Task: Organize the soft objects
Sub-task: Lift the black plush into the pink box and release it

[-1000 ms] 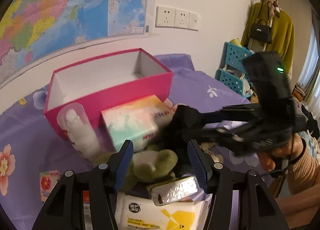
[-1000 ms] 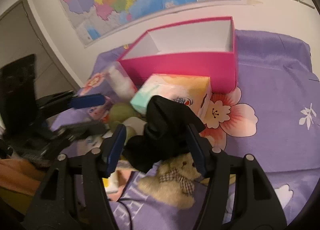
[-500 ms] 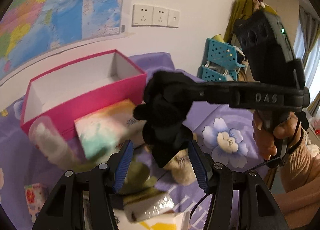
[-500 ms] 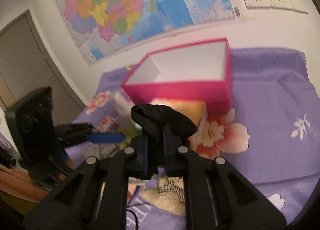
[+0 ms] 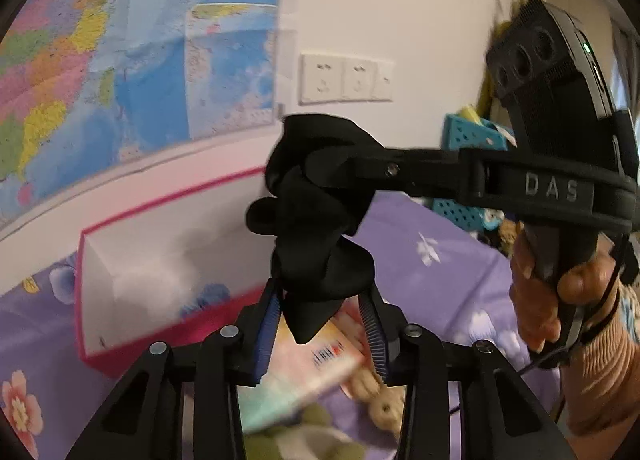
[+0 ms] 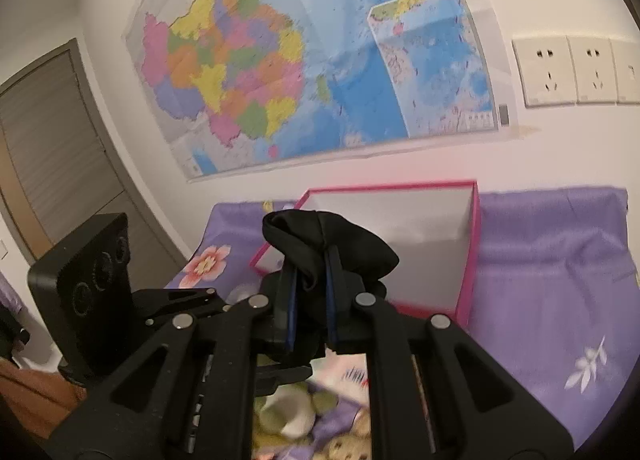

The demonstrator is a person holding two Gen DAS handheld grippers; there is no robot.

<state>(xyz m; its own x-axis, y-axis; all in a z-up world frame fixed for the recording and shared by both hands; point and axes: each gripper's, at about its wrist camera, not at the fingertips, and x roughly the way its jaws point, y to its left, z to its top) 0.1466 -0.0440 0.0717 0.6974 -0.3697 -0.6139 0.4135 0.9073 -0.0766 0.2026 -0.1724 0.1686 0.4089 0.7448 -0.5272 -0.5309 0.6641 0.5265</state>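
Observation:
A crumpled black cloth (image 5: pixel 316 220) hangs in the air in front of an open pink box (image 5: pixel 168 256). My right gripper (image 6: pixel 311 280) is shut on the black cloth (image 6: pixel 328 244) and holds it up; it shows in the left wrist view (image 5: pixel 352 164) reaching in from the right. My left gripper (image 5: pixel 320 312) has its blue pads on either side of the cloth's lower tip, close to it but with a gap on the right side. The pink box (image 6: pixel 420 244) has a white, bare inside.
Under the grippers lie a pastel tissue pack (image 5: pixel 308 364), a tan teddy bear (image 5: pixel 380 400) and a green plush toy (image 6: pixel 292 412) on a purple flowered sheet (image 6: pixel 552 280). A map and wall sockets (image 5: pixel 344 78) are behind the box. Blue baskets (image 5: pixel 468 148) stand at right.
My right gripper has lifted the black cloth higher, up over the pile. My left gripper has risen too and narrowed around the cloth's hanging end.

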